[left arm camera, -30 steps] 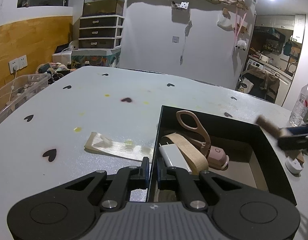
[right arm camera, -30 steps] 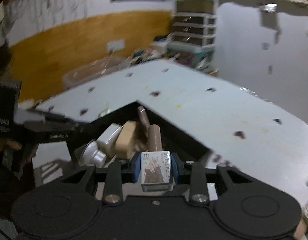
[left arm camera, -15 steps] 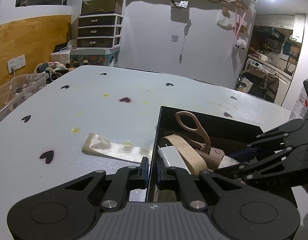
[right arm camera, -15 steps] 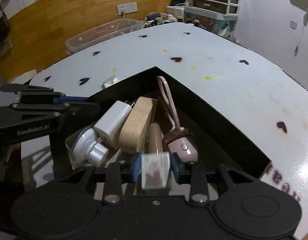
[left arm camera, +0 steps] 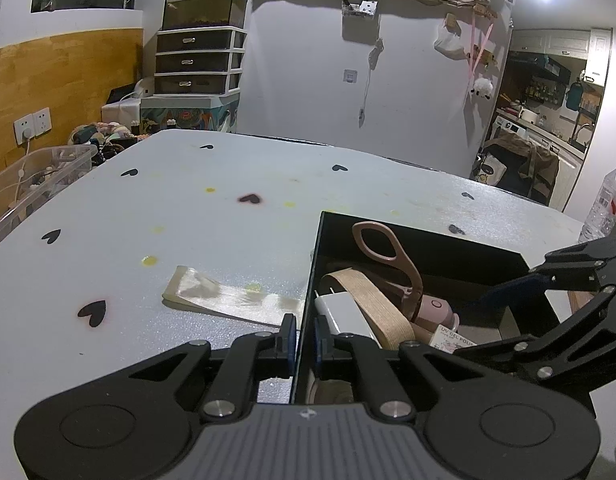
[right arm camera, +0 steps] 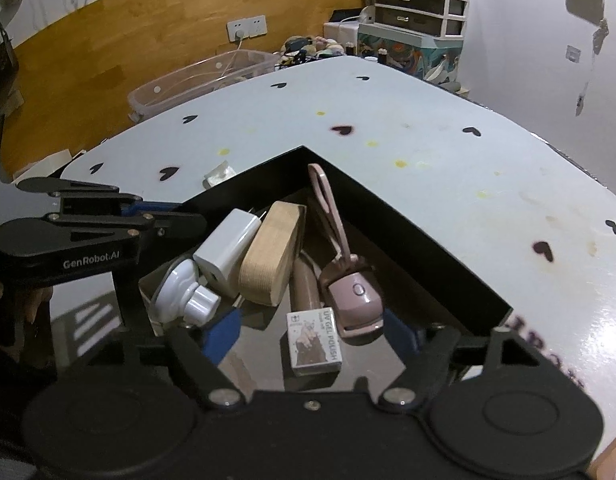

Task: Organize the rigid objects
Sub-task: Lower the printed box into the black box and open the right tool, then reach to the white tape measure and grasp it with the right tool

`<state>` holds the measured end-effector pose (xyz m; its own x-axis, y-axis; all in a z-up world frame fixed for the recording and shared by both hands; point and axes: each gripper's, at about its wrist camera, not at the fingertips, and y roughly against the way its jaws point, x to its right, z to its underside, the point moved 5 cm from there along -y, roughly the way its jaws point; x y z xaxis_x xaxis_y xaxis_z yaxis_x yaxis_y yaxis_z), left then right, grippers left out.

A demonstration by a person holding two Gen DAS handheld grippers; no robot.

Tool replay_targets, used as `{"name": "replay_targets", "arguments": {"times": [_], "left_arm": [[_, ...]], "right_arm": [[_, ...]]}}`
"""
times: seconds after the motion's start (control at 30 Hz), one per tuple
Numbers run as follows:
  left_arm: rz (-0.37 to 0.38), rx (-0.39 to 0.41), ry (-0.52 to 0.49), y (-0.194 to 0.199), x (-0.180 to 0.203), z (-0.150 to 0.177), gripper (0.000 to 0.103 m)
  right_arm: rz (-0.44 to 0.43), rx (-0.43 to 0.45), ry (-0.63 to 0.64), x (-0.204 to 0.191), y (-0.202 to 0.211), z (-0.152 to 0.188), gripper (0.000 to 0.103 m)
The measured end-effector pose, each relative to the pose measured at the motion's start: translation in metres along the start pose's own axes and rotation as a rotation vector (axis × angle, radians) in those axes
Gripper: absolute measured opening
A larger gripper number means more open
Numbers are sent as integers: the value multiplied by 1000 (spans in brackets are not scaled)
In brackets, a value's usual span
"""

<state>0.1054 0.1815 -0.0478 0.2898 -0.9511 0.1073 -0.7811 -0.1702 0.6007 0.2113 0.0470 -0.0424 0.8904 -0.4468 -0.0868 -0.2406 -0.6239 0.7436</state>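
A black box (right arm camera: 408,236) sits on the grey table. It holds a white charger (right arm camera: 226,252), a tan block (right arm camera: 270,258), pink scissors (right arm camera: 328,204), a pink device (right arm camera: 356,300), a white round fitting (right arm camera: 186,296) and a small "UV gel polish" box (right arm camera: 316,342). My right gripper (right arm camera: 314,334) is open, its fingers spread on either side of the polish box, which lies on the box floor. My left gripper (left arm camera: 304,340) is shut on the black box's left wall (left arm camera: 312,280). The polish box also shows in the left wrist view (left arm camera: 454,338).
A tan flat packet (left arm camera: 224,300) lies on the table left of the black box. A clear plastic bin (right arm camera: 204,76) stands beyond the table's far-left edge. A water bottle (left arm camera: 606,204) stands at the right. Drawers (left arm camera: 198,60) stand by the wall.
My right gripper came over the black box with the polish box, lowered it inside and opened, leaving it on the box floor. My left gripper kept its hold on the wall.
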Motion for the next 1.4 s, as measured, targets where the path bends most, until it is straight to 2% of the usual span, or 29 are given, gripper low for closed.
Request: {"name": "replay_targets", "arguments": {"times": [0.2, 0.43, 0.83, 1.2, 1.4], "left_arm": [[1, -1, 0, -1, 1, 0, 8], [1, -1, 0, -1, 1, 0, 8], [1, -4, 2, -3, 1, 1, 8], [21, -15, -25, -4, 0, 2, 8], [37, -21, -47, -2, -2, 1, 8]], "right_arm": [[14, 13, -27, 4, 6, 2, 95], [40, 37, -39, 6, 13, 3, 103], [68, 84, -79, 13, 30, 4, 103], [81, 174, -173, 32, 57, 9, 103], [115, 244, -243, 46, 78, 14, 103]]}}
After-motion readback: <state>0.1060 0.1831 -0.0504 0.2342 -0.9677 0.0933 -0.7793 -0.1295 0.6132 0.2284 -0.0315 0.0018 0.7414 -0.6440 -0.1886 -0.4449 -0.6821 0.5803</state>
